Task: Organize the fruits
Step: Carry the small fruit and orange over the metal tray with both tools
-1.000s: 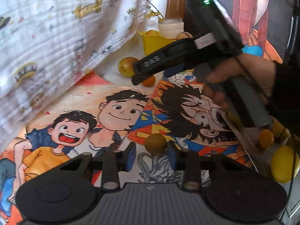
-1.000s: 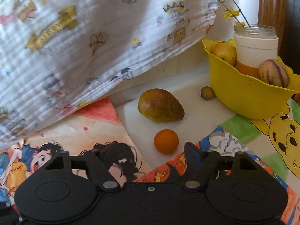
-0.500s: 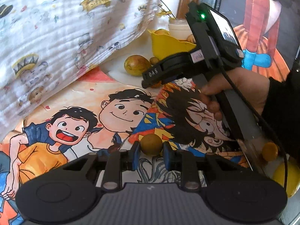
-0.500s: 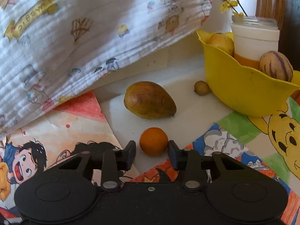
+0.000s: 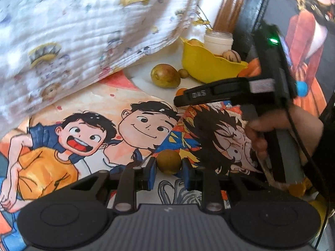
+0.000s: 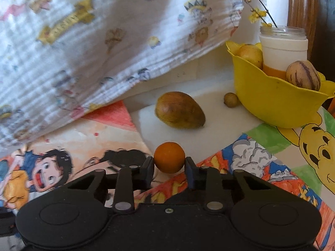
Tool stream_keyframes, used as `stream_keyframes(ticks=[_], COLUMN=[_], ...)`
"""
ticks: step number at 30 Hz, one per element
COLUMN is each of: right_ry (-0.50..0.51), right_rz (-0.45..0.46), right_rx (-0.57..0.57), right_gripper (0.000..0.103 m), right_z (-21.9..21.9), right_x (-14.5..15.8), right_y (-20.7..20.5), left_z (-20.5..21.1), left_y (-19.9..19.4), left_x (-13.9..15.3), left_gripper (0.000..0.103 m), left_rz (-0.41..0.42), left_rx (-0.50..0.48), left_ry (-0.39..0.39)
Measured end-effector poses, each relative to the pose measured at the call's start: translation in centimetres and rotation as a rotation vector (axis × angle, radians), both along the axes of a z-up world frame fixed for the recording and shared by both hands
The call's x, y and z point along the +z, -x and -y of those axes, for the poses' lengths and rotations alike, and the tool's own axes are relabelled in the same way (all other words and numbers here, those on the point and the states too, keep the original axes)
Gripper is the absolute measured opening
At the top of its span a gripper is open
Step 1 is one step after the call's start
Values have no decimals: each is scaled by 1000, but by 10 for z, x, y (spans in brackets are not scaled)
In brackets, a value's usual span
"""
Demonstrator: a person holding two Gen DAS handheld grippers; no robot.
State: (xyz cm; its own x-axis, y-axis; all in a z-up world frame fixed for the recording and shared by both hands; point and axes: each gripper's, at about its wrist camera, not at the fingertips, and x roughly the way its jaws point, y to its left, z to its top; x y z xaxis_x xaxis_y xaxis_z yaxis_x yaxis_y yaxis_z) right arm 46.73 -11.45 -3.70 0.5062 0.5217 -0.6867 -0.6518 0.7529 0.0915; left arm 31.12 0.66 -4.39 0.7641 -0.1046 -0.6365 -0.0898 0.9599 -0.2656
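Observation:
My left gripper (image 5: 169, 165) is shut on a small brown round fruit (image 5: 169, 162) just above the cartoon mat. My right gripper (image 6: 169, 164) is shut on a small orange fruit (image 6: 169, 157) at the edge of the white board; it also shows in the left wrist view (image 5: 211, 93). A yellow bowl (image 6: 274, 102) stands at the far right with a yellow fruit (image 6: 250, 55), a striped fruit (image 6: 302, 75) and a white jar (image 6: 283, 48) in it. A large brown-green fruit (image 6: 180, 110) and a small brown fruit (image 6: 231, 99) lie on the board beside the bowl.
A printed white cloth (image 6: 104, 41) hangs over the back left. Cartoon mats (image 5: 104, 129) cover the table. A wooden post (image 6: 301, 4) stands behind the bowl. Small orange and yellow fruits (image 5: 297, 189) lie at the right edge in the left wrist view.
Both grippers have closed on their fruits: the left on the brown fruit, the right on the orange fruit. Both have moved forward toward the bowl side.

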Motion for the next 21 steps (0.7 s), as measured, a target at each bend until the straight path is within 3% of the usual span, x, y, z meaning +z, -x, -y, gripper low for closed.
stream_keyframes(ticks=[8,13,21], right_ry=[-3,-50,-116], right_rz=[19,47,104], right_rx=[65,79,11], right_gripper=[33,33,33], right_z=[10,28,89], right_x=[29,57,99], right_y=[48,87,158], left_z=[-14,-11,10], left_y=[18,39,76], left_x=[2,16,46], left_gripper=[28,27,27], left_rz=[-2,34,78], left_rx=[45,43,14], left_ry=[77,82,79])
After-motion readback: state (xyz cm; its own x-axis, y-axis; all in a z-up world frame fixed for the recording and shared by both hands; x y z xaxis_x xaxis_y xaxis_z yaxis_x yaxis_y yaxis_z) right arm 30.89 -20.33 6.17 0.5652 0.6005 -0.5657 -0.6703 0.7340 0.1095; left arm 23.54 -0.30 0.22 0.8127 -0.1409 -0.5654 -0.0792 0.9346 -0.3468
